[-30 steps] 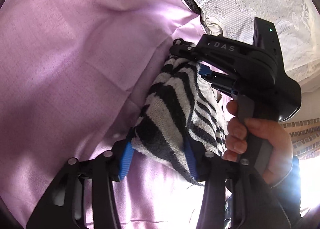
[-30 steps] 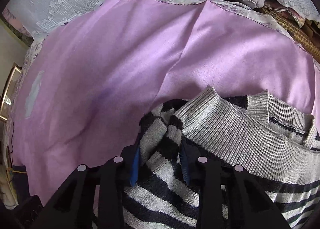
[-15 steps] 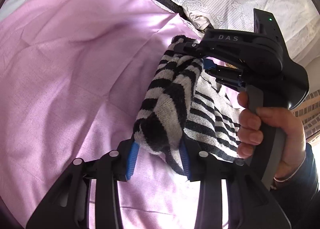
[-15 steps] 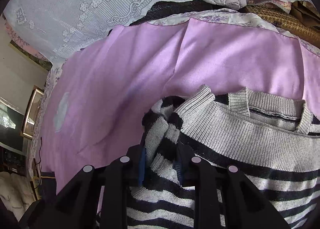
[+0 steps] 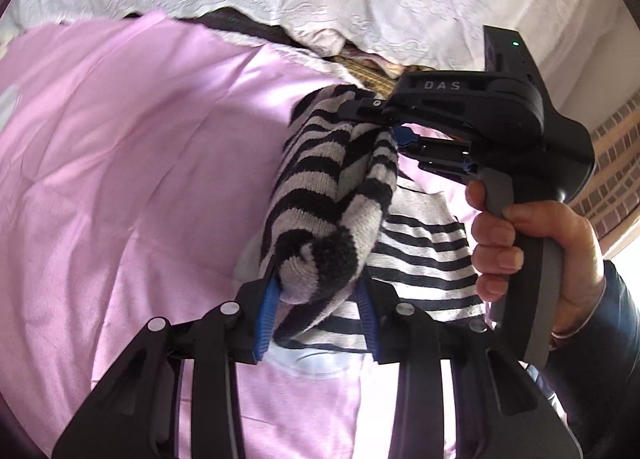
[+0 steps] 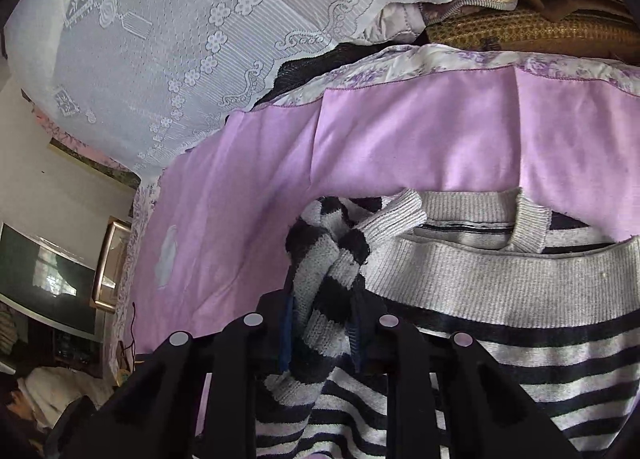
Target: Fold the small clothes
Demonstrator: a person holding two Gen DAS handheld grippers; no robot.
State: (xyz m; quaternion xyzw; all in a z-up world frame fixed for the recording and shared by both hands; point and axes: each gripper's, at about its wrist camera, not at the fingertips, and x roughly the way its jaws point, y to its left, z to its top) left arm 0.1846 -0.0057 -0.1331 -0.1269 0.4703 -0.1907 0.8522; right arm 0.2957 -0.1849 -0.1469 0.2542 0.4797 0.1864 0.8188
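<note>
A grey-and-black striped knit sweater [image 5: 320,187] hangs bunched above the pink sheet [image 5: 140,179]. My left gripper [image 5: 318,299] is shut on one bunched fold of it, blue pads pressing both sides. In the left wrist view, my right gripper [image 5: 380,121] pinches the sweater's far upper end, with a hand [image 5: 532,247] on its handle. Seen from the right wrist, the right gripper [image 6: 320,323] has a twisted fold between its jaws, which are closing and press on it. The rest of the sweater [image 6: 500,283] spreads to the right with its ribbed grey hem showing.
The pink sheet [image 6: 400,147] covers the bed. White lace cloth [image 6: 180,39] drapes over bedding at the back, with folded brown fabrics [image 6: 540,27] beside it. A screen and a framed picture [image 6: 108,263] stand off the bed's left. A brick wall [image 5: 612,179] is at the right.
Both grippers have risen and drawn back with the sweater, lifting it further off the sheet. More of the lace cloth and room shows. Both pairs of jaws squeeze the folds tighter.
</note>
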